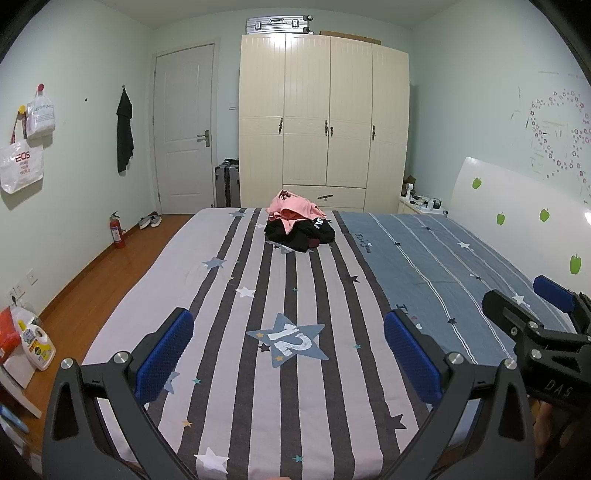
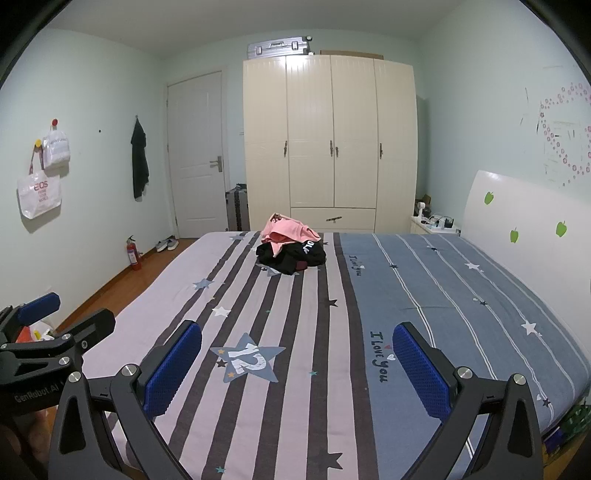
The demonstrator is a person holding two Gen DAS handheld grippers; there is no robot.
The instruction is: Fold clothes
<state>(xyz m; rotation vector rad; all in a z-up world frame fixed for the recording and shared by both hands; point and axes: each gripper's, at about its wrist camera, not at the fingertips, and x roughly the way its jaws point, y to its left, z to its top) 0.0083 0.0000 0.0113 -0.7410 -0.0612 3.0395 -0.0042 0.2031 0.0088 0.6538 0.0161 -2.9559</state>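
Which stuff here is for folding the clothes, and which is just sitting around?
For the job: crumpled pink garment; black clothes heap; striped star-print bedsheet; open left gripper; open right gripper.

Just lying about: red fire extinguisher; silver suitcase; cream wardrobe.

Left hand-held gripper: matte black frame, two angled arms with triangular cut-outs, round silver screw heads at the pivots, blue pads with fine mesh texture on the inner face of each finger. Right hand-held gripper: same build, black arms, silver screws, blue textured pads. Each unit shows up at the edge of the other's view: from the left wrist view, the right one carries white "DAS" lettering on its black body; from the right wrist view, the left one reads "GenRobot.AI" in white. No cables visible.
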